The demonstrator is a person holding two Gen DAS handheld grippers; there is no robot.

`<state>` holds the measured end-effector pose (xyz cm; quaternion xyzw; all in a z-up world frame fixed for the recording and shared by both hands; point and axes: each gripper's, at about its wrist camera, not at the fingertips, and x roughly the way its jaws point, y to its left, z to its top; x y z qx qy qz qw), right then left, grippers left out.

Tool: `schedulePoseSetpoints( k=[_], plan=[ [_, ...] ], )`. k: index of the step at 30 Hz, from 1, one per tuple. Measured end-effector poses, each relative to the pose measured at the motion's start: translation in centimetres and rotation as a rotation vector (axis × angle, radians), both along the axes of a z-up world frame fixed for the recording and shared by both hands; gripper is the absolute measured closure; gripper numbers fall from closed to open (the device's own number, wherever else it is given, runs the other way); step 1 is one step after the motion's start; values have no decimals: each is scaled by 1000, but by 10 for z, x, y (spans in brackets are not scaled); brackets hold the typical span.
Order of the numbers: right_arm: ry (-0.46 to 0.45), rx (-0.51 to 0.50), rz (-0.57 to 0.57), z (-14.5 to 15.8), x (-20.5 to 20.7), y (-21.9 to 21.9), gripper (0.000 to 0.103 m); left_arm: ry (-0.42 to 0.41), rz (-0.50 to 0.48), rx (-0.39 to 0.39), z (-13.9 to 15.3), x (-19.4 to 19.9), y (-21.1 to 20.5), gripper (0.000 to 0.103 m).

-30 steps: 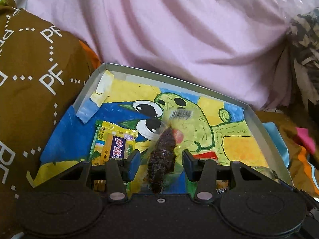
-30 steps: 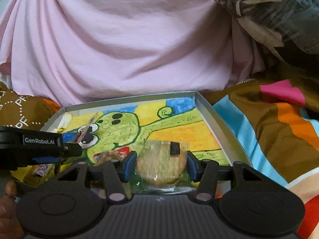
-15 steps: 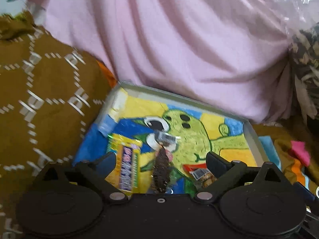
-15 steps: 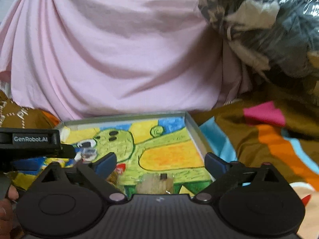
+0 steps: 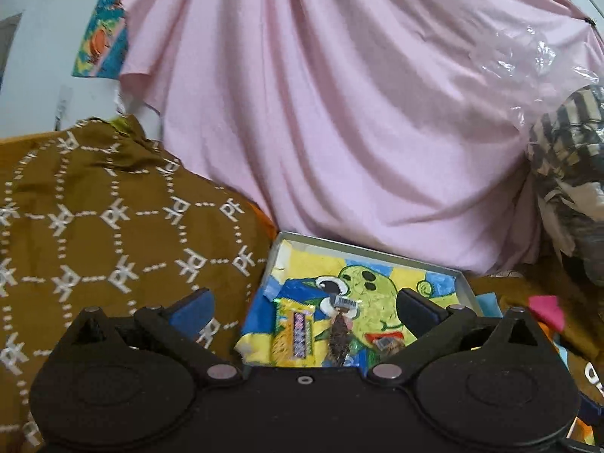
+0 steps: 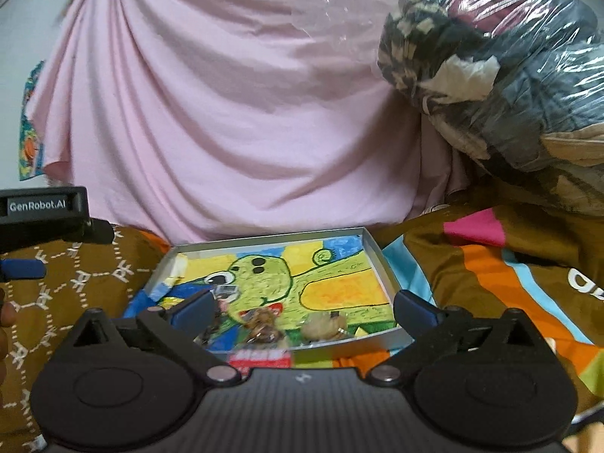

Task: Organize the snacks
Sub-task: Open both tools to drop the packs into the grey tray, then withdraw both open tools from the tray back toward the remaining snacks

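A shallow grey tray (image 5: 362, 251) (image 6: 264, 241) lined with a green cartoon drawing lies on the bed. In it are a yellow packet (image 5: 294, 334), a dark snack in a clear wrapper (image 5: 339, 334) and a small brown snack (image 5: 389, 343). The right wrist view shows a round cookie (image 6: 322, 328) near the tray's front edge and a brown wrapped snack (image 6: 262, 319). My left gripper (image 5: 304, 305) hangs back from the tray, jaws opening wide with nothing between them. My right gripper (image 6: 302, 305) is also opening and holds nothing.
A pink cloth (image 5: 339, 113) hangs behind the tray. Brown patterned fabric (image 5: 113, 226) rises on the left, and a striped blanket (image 6: 490, 264) lies on the right. A plastic-wrapped bundle (image 6: 509, 56) sits at upper right. A red packet (image 6: 260, 358) lies just before the tray.
Both grippers opened, leaving the dark snack and the cookie lying in the tray, and both drew back and up, so the tray looks smaller and farther.
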<state>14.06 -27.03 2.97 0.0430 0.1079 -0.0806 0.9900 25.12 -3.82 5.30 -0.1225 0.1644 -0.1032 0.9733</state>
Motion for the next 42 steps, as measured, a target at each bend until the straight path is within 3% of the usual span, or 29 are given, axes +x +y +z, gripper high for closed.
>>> schedulePoseSetpoints(
  k=[12,20,29,42],
  plan=[
    [4,-31,31,10,-70,11,0,31,49,119,-13,-85,26,1],
    [20,-51,24,10,-109,10,0,73,40,153,-23,-125,36,1],
    [95,-69,57,0,-141,20,0,136,34,166,-35,-157,45,1],
    [163,-79,96,-8,-172,32,0,179,14,246,-42,-185,43,1]
  ],
)
